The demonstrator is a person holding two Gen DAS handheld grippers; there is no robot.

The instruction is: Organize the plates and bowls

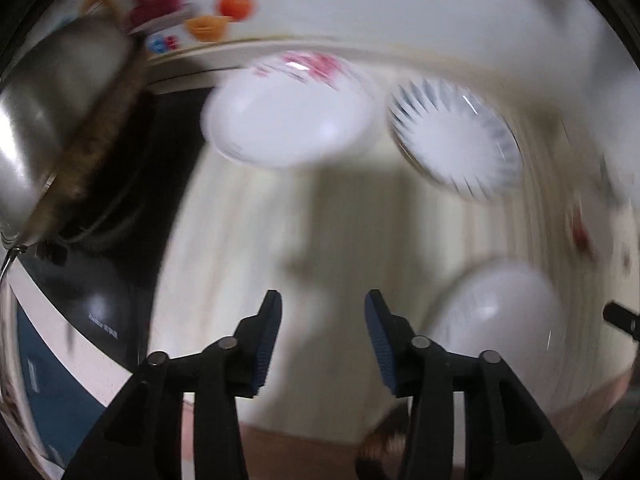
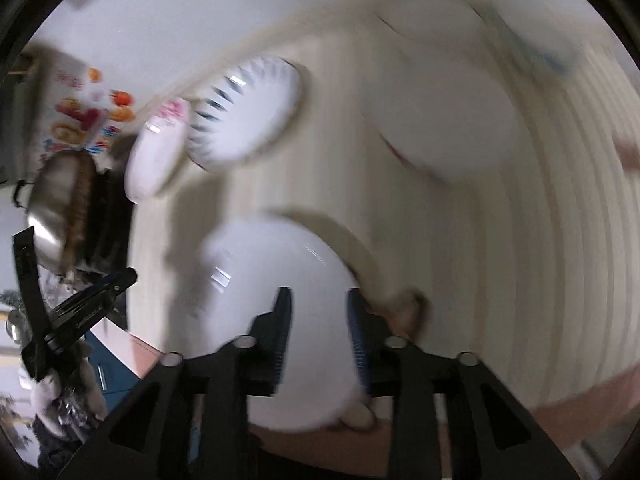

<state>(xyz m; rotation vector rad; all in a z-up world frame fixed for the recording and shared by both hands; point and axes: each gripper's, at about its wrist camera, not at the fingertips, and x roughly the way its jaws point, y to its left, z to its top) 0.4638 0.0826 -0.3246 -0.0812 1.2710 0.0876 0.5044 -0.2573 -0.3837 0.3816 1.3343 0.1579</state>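
Observation:
Both views are motion-blurred. In the left wrist view a white dish with pink flowers (image 1: 290, 114) and a white dish with dark radial stripes (image 1: 454, 140) lie at the back of the cream slatted table (image 1: 340, 216). A plain white bowl (image 1: 500, 308) sits at the right. My left gripper (image 1: 322, 304) is open and empty above the table. In the right wrist view my right gripper (image 2: 318, 300) is open, its fingers over the plain white bowl (image 2: 280, 300). The striped dish (image 2: 246, 114), the pink-flowered dish (image 2: 158, 152) and a large white plate (image 2: 444, 116) lie beyond.
A steel pot (image 1: 52, 128) stands on a black stove top (image 1: 132, 200) at the left; it also shows in the right wrist view (image 2: 56, 208). A colourful food poster (image 1: 176, 8) is on the back wall. The left gripper (image 2: 80, 312) shows at the left of the right wrist view.

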